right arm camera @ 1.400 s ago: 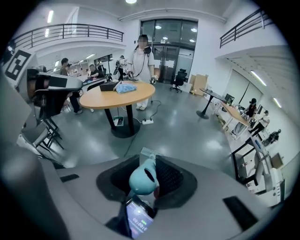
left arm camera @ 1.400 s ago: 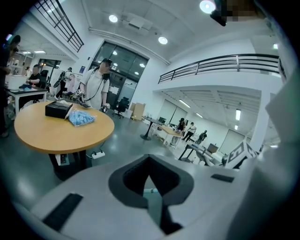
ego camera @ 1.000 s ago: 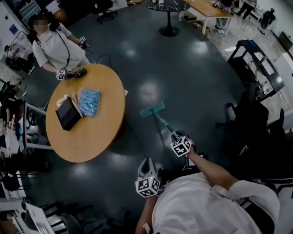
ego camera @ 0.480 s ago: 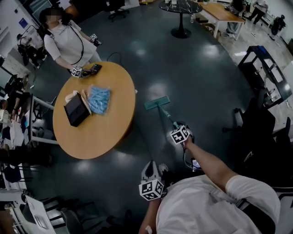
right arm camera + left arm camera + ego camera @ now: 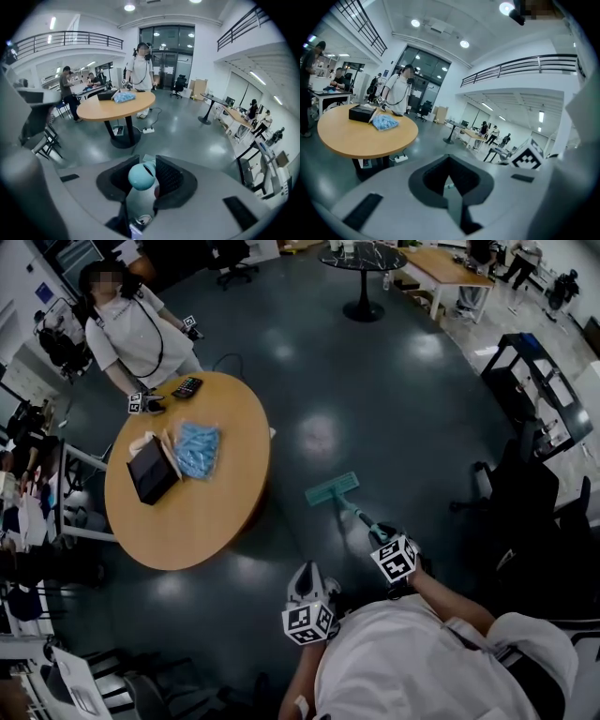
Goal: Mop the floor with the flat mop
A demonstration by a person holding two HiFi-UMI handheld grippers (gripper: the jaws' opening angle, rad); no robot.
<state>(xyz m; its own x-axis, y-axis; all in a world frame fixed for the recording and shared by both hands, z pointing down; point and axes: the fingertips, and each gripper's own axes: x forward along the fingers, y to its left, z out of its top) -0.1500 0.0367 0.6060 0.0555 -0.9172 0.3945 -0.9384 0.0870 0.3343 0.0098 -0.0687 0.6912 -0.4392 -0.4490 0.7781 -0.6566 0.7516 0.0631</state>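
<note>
Right hand-held gripper (image 5: 142,177) is clamped on the teal-capped pole (image 5: 357,515) of the flat mop. Left hand-held gripper (image 5: 450,186) is closed, empty and off the pole. The teal rectangular mop head (image 5: 332,488) lies on the dark glossy floor (image 5: 412,409), mid-floor, near the round wooden worktop (image 5: 192,521). Judged step: a mopping stroke. The next stroke needs the head kept flat.

glossy dark floor (image 5: 394,399), round wooden table (image 5: 202,512)

The teal flat mop (image 5: 333,488) slants forward from the right gripper (image 5: 386,542), head flat on the floor. Those jaws clamp its rounded handle-end.
</note>
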